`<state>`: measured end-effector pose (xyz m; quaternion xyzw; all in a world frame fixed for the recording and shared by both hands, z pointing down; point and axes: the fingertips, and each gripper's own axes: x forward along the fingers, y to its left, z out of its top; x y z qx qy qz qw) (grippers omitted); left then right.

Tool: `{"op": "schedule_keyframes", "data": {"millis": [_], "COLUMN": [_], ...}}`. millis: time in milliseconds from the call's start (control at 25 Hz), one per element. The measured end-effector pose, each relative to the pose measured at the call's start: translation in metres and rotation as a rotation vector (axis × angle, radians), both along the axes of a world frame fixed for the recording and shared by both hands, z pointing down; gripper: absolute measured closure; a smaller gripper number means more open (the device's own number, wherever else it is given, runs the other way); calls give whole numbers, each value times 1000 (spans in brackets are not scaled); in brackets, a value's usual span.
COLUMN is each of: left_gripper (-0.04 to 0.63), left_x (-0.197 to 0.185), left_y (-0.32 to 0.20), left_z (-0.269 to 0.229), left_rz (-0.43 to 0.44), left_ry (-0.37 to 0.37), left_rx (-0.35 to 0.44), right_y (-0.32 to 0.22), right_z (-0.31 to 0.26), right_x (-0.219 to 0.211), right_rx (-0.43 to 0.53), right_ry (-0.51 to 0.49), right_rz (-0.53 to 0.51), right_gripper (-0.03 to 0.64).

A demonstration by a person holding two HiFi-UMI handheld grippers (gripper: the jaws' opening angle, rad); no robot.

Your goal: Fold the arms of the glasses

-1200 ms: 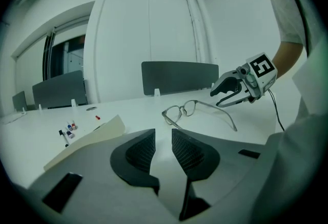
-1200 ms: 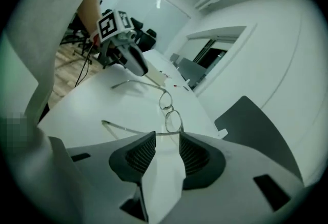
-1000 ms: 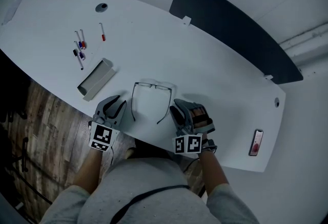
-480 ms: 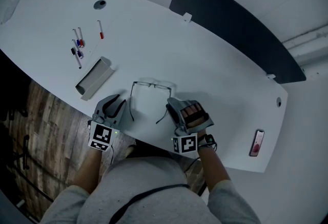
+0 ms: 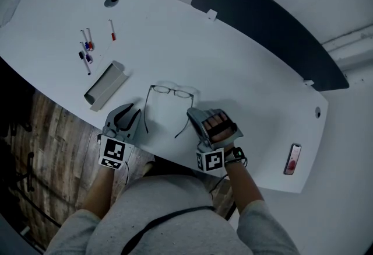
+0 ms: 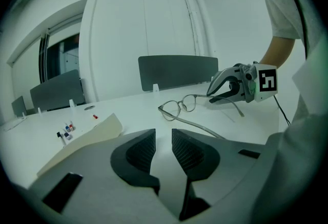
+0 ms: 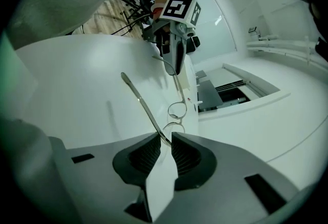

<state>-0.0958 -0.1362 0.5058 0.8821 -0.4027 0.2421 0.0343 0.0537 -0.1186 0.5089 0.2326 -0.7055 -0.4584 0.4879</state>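
Thin-framed glasses (image 5: 170,91) lie on the white table (image 5: 245,73) with both arms unfolded toward me. My right gripper (image 5: 191,115) is at the right arm (image 5: 182,129). In the right gripper view that arm (image 7: 146,110) runs between the jaws of the right gripper (image 7: 165,138). The jaws have just been closing, but a gap still shows beside the thin arm. My left gripper (image 5: 134,111) rests near the left arm's end, open and empty. In the left gripper view, the left gripper (image 6: 163,133) has the glasses (image 6: 179,106) just ahead and the right gripper (image 6: 212,96) beyond them.
An open grey case (image 5: 106,86) lies left of the glasses. Several markers (image 5: 86,52) and a red pen (image 5: 111,30) are farther left. A phone (image 5: 292,159) sits at the right. A dark chair back (image 5: 262,20) stands behind the table. The table's near edge is just under my hands.
The right gripper has rolled and shifted left onto the right arm of the glasses, its jaws narrowing around it. The left gripper and the glasses stay put.
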Motion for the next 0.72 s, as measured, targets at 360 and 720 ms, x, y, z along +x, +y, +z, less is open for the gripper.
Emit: {"op": "schedule_keyframes", "data": {"millis": [360,720], "left_gripper": [499,499], "left_x": [-2,-2], "left_y": [2,5], "left_z": [0,-4], "left_rz": [-14,-17], "left_ry": [4,-15], "left_rx": [-8,0], "right_y": [-2,6], "right_z": [-15,-21], "right_x": [-2,-5], "right_rx": [36,15], "right_ry": [-62,-112], "right_rz": [10,-6], "right_gripper": [577,578]}}
